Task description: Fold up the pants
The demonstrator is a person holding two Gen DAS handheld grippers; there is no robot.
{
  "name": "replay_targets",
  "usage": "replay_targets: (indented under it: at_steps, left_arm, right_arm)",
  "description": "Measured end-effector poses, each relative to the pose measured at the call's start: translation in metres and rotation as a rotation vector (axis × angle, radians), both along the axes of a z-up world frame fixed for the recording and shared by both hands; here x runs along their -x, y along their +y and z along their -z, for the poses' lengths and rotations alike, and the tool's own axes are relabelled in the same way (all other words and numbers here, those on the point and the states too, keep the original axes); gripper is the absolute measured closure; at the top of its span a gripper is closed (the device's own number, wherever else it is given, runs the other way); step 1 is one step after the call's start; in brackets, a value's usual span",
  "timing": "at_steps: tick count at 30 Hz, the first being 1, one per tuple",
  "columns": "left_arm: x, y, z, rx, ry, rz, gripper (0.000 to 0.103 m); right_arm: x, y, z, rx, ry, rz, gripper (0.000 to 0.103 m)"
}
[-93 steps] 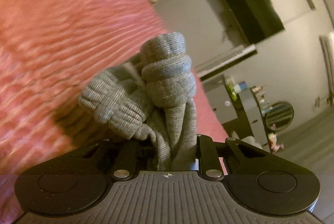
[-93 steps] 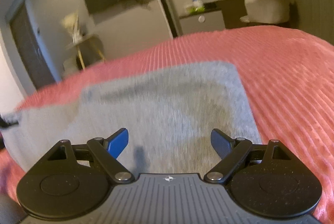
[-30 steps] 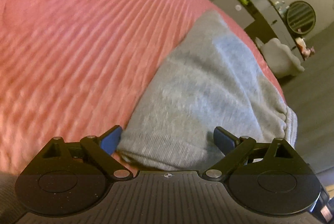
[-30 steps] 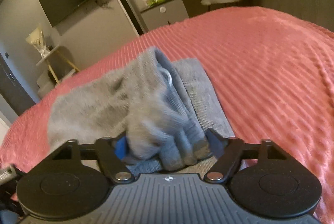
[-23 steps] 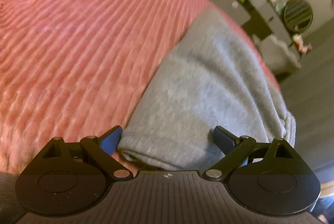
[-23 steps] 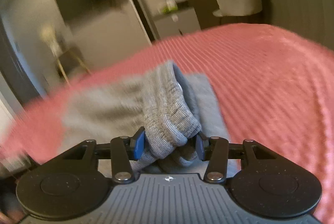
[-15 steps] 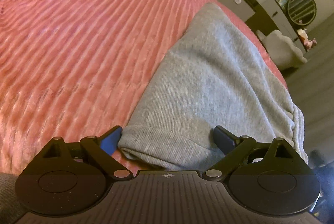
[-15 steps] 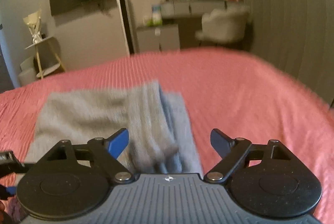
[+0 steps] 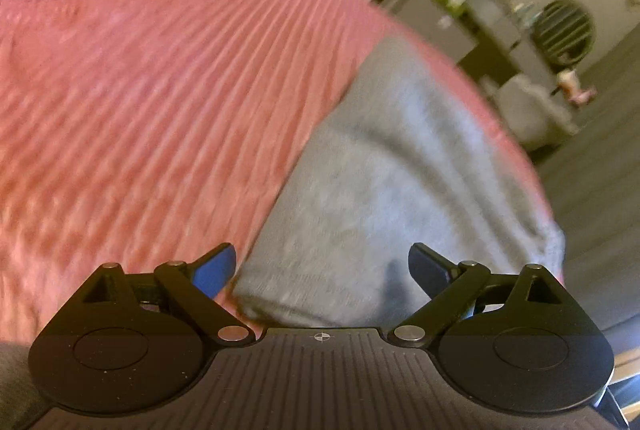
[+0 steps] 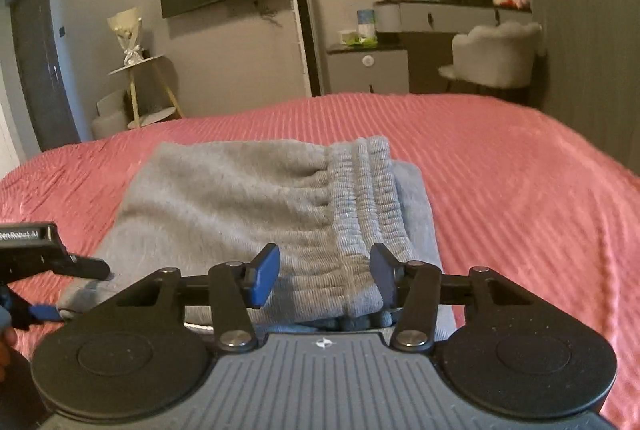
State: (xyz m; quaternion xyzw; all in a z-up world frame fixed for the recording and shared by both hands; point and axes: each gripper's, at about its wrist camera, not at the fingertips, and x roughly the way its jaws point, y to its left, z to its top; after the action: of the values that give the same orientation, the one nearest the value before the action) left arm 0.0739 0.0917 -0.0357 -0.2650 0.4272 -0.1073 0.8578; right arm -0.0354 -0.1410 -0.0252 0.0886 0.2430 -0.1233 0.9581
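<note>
- The left gripper [image 9: 322, 266] is held with its jaws spread wide, nothing between them; the near folded edge of the pants [image 9: 400, 189] lies just ahead of the fingertips.
- The right gripper [image 10: 325, 280] is seen with its jaws part-way in, one pad on each side of the waistband [image 10: 364, 213]; whether the pads press the cloth cannot be told from the picture.
- The pants are laid folded on the bed [image 10: 520, 189], toward its near side, with the ribbed waistband on top at the right end of the stack.
- In the right view, a lower layer of cloth is shown past the waistband on the right, its edge straight.
- The left gripper is also caught at the lower left of the right view [image 10: 76, 284], at the left end of the stack, one finger above the cloth and one blue-tipped finger low at its edge.
- Bare bedspread is seen on all sides of the pants: a wide stretch to the right in the right view, a wide stretch to the left in the left view.
- In the left view, the far bed edge runs close by the right side of the pants, with floor beyond it.
- The pants are of grey, soft knit; the waistband is gathered in close ridges.
- The bedspread is pink-red, with fine raised stripes.
- The left view is blurred, so finer detail of the cloth cannot be read there.
</note>
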Motion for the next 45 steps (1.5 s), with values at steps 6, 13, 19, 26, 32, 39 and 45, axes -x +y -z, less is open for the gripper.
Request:
replay_targets:
  at_steps: [6,13,19,26,32,39,45]
  left_arm:
    - [-0.02,-0.01,-0.048,-0.064,-0.205,0.148,0.006]
    - [-0.104,-0.058,-0.05,-0.091,-0.215,0.297,0.007]
    - [-0.14,-0.087,0.003,-0.394,-0.155,0.278,0.004]
    - [-0.099,-0.03,0.007,-0.346,-0.114,0.107,0.005]
    - [-0.063,-0.002,0.016,-0.117,0.034,0.129,0.005]
    - [-0.062,-0.037,0.025,-0.247,0.065,0.282,0.002]
    - [-0.064,-0.05,0.023,-0.27,0.055,0.266,0.002]
  right_arm:
    - [0.019,0.001,-0.004,-0.009,-0.134,0.014,0.039]
    - [0.007,-0.006,0.019,0.008,-0.081,0.029,0.039]
    - [-0.001,-0.019,0.031,0.008,-0.078,0.028,0.027]
    - [-0.011,-0.046,0.036,-0.138,-0.016,0.029,0.017]
    - [-0.011,-0.04,0.027,-0.094,-0.008,0.026,0.017]
    - [-0.002,-0.052,0.024,-0.209,0.015,0.045,0.017]
    - [-0.001,-0.054,0.031,-0.245,0.026,0.07,0.017]
